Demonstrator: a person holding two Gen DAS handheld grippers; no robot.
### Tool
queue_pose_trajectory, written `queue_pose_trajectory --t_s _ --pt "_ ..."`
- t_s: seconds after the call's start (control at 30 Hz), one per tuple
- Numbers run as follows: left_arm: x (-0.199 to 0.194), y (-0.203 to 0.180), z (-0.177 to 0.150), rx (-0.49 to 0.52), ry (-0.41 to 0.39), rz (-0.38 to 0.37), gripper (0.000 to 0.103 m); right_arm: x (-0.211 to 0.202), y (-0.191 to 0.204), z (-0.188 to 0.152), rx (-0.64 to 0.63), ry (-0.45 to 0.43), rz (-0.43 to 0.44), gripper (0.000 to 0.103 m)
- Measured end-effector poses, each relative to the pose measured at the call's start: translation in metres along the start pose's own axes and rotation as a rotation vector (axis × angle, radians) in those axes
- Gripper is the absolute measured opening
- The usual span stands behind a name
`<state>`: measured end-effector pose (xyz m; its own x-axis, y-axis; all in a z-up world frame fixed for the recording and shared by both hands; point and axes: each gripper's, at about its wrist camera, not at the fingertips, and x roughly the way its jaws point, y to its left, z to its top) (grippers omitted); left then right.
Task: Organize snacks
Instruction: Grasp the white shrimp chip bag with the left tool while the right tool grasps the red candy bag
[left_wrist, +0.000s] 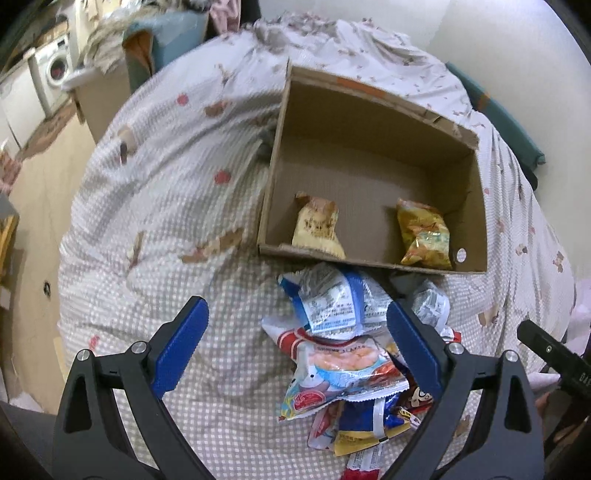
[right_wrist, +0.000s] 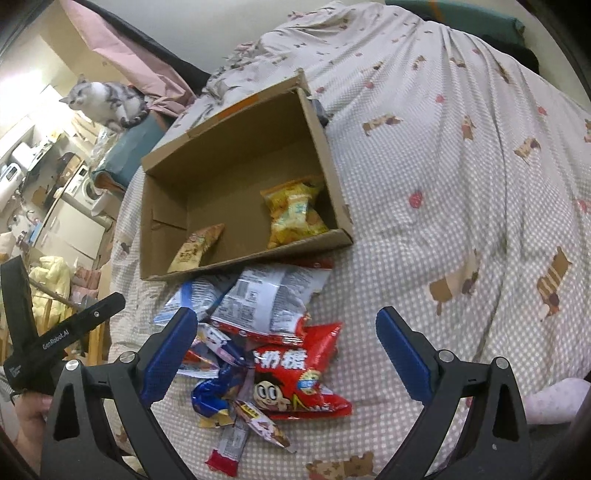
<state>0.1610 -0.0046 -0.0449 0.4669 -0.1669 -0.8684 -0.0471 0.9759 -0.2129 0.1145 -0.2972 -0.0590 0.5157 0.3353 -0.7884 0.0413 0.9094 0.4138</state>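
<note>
Counting two packets stowed in the cardboard box (left_wrist: 373, 155) at 12 o'clock, the snack pile (left_wrist: 347, 354) on the bed (left_wrist: 166, 177) is judged unsorted, left claw (left_wrist: 297, 345) and right claw (right_wrist: 286, 352) spread wide, empty.

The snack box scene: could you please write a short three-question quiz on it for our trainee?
1. True or false: the box is empty.
2. Where is the snack pile? A) inside the box B) on the bedspread before the box C) on the floor
3. What animal sits in the right wrist view's upper left?

Key: 1. False: a beige pack and a yellow pack lie inside. 2. B. 3. A cat.
</note>
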Motion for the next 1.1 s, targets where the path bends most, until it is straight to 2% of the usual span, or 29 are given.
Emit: queue_pose_trajectory --t_s 0.2,0.3,0.4,0.47,0.53,0.57,0.63,0.8,0.97,1.0,1.07,1.1 --pt "0.033 -0.002 -0.012 -0.025 0.156 -0.014 0.096 0.008 -0.014 -0.003 0.052 0.057 0.005 0.1" --pt "0.059 -0.008 -0.026 -0.027 0.282 -0.051 0.096 0.01 -0.019 -0.003 0.078 0.063 0.012 0.1" --pt "0.076 -0.013 -0.034 -0.037 0.317 -0.056 0.095 0.014 -0.021 -0.002 0.09 0.074 0.013 0.1" --pt "0.085 -0.019 -0.036 -0.015 0.327 -0.061 0.089 0.02 -0.021 -0.001 0.094 0.091 0.008 0.1" --pt "0.094 -0.021 -0.04 -0.044 0.377 -0.121 0.07 0.03 -0.023 -0.003 0.1 0.135 -0.013 0.1" --pt "0.097 -0.02 -0.042 -0.067 0.406 -0.146 0.066 0.035 -0.024 -0.004 0.1 0.157 -0.024 0.1" --pt "0.097 -0.02 -0.045 -0.072 0.414 -0.14 0.061 0.047 -0.025 -0.009 0.096 0.219 -0.056 0.1" --pt "0.092 -0.019 -0.049 -0.051 0.414 -0.115 0.048 0.078 -0.017 -0.026 0.054 0.386 -0.047 0.099" --pt "0.08 0.0 -0.043 -0.05 0.384 -0.054 0.041 0.098 0.002 -0.037 -0.065 0.445 -0.11 0.099" --pt "0.077 0.003 -0.042 -0.043 0.378 -0.047 0.041 0.101 0.005 -0.038 -0.074 0.454 -0.102 0.096" --pt "0.072 0.003 -0.042 -0.028 0.364 -0.03 0.04 0.105 0.008 -0.039 -0.071 0.47 -0.07 0.084" --pt "0.069 0.004 -0.042 -0.024 0.359 -0.024 0.04 0.106 0.009 -0.04 -0.062 0.476 -0.038 0.071"
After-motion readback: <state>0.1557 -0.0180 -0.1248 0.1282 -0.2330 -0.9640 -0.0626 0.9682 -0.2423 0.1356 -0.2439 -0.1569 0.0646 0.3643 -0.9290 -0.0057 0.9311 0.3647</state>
